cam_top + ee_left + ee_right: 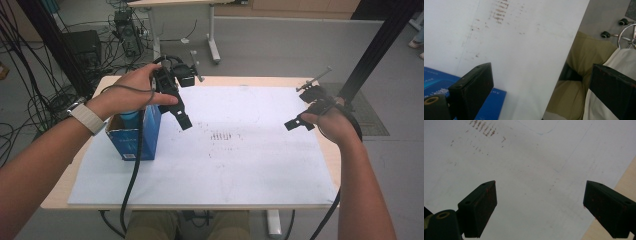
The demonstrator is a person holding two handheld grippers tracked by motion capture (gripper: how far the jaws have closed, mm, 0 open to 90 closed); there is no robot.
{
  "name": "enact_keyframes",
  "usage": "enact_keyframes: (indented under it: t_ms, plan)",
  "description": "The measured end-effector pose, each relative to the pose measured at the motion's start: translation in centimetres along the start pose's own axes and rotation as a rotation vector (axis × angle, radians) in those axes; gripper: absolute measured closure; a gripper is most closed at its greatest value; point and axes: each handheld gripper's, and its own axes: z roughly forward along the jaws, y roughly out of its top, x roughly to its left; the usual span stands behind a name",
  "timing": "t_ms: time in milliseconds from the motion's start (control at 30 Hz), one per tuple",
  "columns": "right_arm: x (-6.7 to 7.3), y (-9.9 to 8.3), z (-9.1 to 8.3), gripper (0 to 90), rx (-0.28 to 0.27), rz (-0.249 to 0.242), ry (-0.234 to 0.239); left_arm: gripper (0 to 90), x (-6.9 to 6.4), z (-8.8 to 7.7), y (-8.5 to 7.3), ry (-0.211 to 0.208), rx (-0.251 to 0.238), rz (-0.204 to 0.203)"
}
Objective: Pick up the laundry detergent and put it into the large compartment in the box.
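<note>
Blue box stands upright near the left edge of my counter, on the white sheet that covers most of the top. Its top is open and a light blue thing sits inside it, though I cannot tell what it is. From the high view, my left forearm comes in from the lower left with a watch strap at the wrist, and the hand carries the left gripper just above and to the right of the box, apart from it. Its jaws are spread wide with nothing between them; in the left gripper view I see the sheet, a corner of the blue box low at the left, and the counter's near edge with my khaki trousers beyond it. A black cable hangs from that gripper down across the front of the box.

Across the sheet, well apart from the box, my right hand holds the right gripper near the counter's right edge. Its jaws also stand wide apart and hold nothing; the right gripper view looks down between them at bare sheet with a patch of small brown marks.

Those same marks lie in the middle of the sheet, between the two grippers. Beyond the counter's far edge I see grey floor, tangled cables and the legs of another table.
</note>
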Motion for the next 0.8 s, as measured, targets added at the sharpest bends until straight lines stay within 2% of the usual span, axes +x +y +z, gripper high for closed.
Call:
enact_keyframes:
  t_ms: [200, 500, 800]
  plan:
    - [0.1, 0.0, 0.1, 11.7, 0.000, 0.001, 0.001, 6.2, -0.9, 1.0, 0.3, -0.002, -0.003, 0.061]
    - [0.1, -0.3, 0.3, 11.7, 0.000, 0.004, 0.003, 6.4, -2.2, 2.5, 0.8, 0.007, 0.010, 0.121]
    - [0.1, -0.5, 0.2, 11.7, 0.000, 0.007, 0.000, 6.5, -2.8, 3.5, 1.1, 0.006, 0.018, 0.146]
